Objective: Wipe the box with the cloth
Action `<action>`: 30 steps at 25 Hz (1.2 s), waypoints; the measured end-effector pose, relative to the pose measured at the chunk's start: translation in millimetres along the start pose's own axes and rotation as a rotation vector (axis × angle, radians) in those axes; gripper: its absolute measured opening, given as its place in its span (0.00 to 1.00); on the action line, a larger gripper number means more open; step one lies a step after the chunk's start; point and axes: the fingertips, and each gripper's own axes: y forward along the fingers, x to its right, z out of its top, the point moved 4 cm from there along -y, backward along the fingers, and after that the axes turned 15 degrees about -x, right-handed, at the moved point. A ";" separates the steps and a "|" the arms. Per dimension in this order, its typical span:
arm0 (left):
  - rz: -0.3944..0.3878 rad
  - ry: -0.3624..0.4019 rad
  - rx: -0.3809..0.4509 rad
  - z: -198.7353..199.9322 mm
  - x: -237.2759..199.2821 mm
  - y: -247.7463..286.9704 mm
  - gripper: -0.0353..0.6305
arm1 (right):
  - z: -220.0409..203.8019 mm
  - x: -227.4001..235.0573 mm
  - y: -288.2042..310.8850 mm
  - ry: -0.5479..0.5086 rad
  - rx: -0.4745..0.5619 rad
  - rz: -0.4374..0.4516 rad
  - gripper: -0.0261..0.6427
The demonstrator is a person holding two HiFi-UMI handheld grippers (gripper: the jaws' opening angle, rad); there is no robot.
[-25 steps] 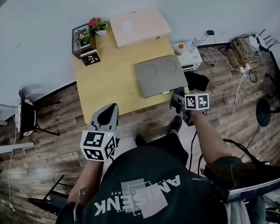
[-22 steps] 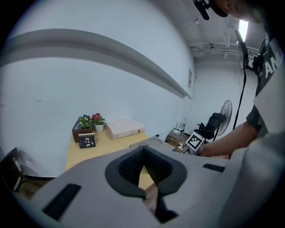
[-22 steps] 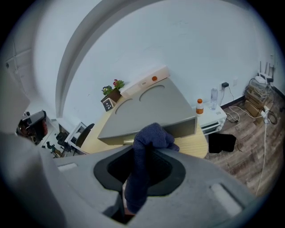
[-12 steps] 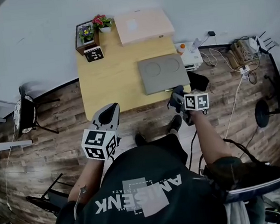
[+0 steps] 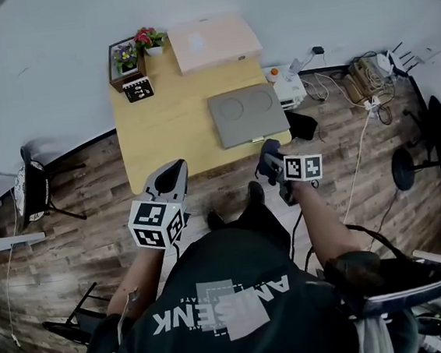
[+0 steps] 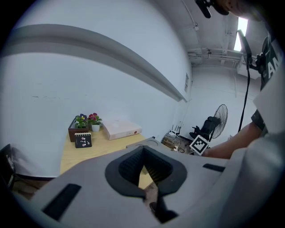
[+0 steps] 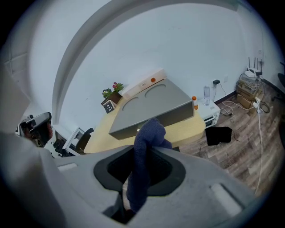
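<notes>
A flat grey box [image 5: 247, 116] with two round marks on its lid lies on the right part of the wooden table [image 5: 170, 126]; it also shows in the right gripper view [image 7: 153, 109]. My right gripper [image 5: 270, 163] hovers just off the table's near right corner, close to the box's near edge. It is shut on a dark blue cloth [image 7: 149, 138] that bulges out above the jaws. My left gripper [image 5: 170, 183] hangs at the table's front edge, left of the box, its jaws closed together with nothing between them [image 6: 144, 171].
A pale pink box [image 5: 214, 41] lies at the table's back edge. Beside it stand potted flowers [image 5: 143, 40], a wooden planter [image 5: 124, 60] and a small calendar card [image 5: 138, 89]. A white appliance [image 5: 288, 86], cables [image 5: 360, 86] and a black bag [image 5: 301, 126] lie on the floor to the right.
The head view has shifted a little. Both grippers keep about the same places relative to the table and the grey box, and the cloth stays in the right gripper.
</notes>
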 end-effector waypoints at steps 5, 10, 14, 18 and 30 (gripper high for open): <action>0.016 -0.034 0.007 0.0 -4.6 -3.8 0.05 | 0.5 -17.1 14.1 -0.017 -0.038 0.025 0.14; 0.051 -0.070 -0.012 -6.4 -12.7 -7.9 0.05 | 14.1 -24.9 34.8 -0.013 -0.048 0.034 0.14; 0.084 -0.095 -0.035 -11.4 -21.2 -10.8 0.05 | 23.0 -27.4 49.6 -0.004 -0.055 0.037 0.14; 0.103 -0.105 -0.037 -11.2 -24.8 -12.5 0.05 | 21.1 -28.8 56.5 -0.004 -0.069 0.029 0.14; 0.126 -0.140 -0.058 -6.6 -18.2 -9.0 0.05 | 21.4 -53.8 72.3 -0.092 -0.163 0.092 0.14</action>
